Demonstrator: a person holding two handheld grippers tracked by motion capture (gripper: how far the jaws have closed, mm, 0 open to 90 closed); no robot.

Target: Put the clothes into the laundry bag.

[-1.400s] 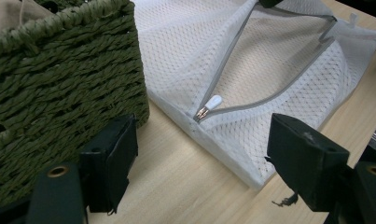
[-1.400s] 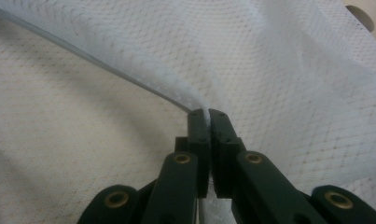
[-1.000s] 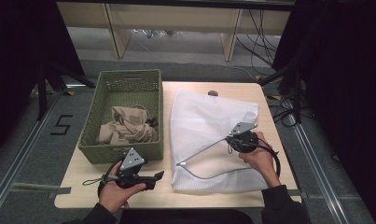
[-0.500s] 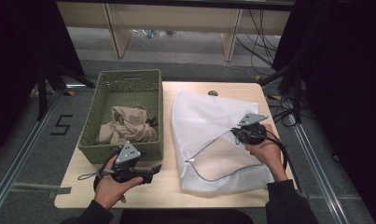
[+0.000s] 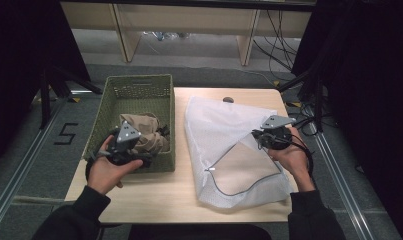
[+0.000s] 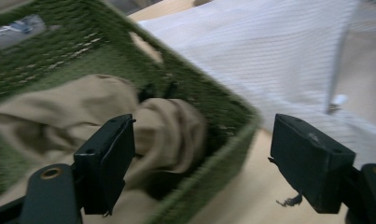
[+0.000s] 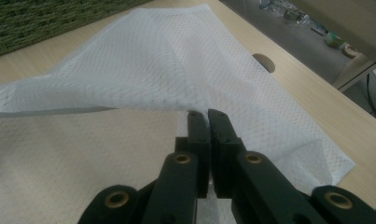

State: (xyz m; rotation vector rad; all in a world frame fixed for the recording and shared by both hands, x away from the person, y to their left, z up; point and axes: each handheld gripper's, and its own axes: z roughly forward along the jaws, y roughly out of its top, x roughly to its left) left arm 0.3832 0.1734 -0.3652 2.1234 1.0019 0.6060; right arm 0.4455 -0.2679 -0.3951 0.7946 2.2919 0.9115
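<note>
— Holding the white mesh laundry bag [image 5: 224, 150] open on the wooden table [image 5: 154, 195], right gripper [image 7: 208, 114] pinches its upper flap.

— Left gripper [image 6: 202, 158], jaws wide, hovers over the soft tan garment [image 6: 83, 116] in the green woven basket [image 5: 139, 92]; grab a thick fold.

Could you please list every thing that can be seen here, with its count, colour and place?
mesh laundry bag: one, white, on the right half of the table, its zip mouth lifted open.
basket: one, green woven, on the left part of the table.
clothes: a heap, beige, inside the basket.
table: one, light wood, under the basket and the bag.
shelf frame: one, pale wood, on the floor beyond the table.
cables: several, dark, on the floor at far right.
left gripper: one, black, jaws open, above the near basket rim.
right gripper: one, black, jaws shut on the bag's upper edge.
</note>
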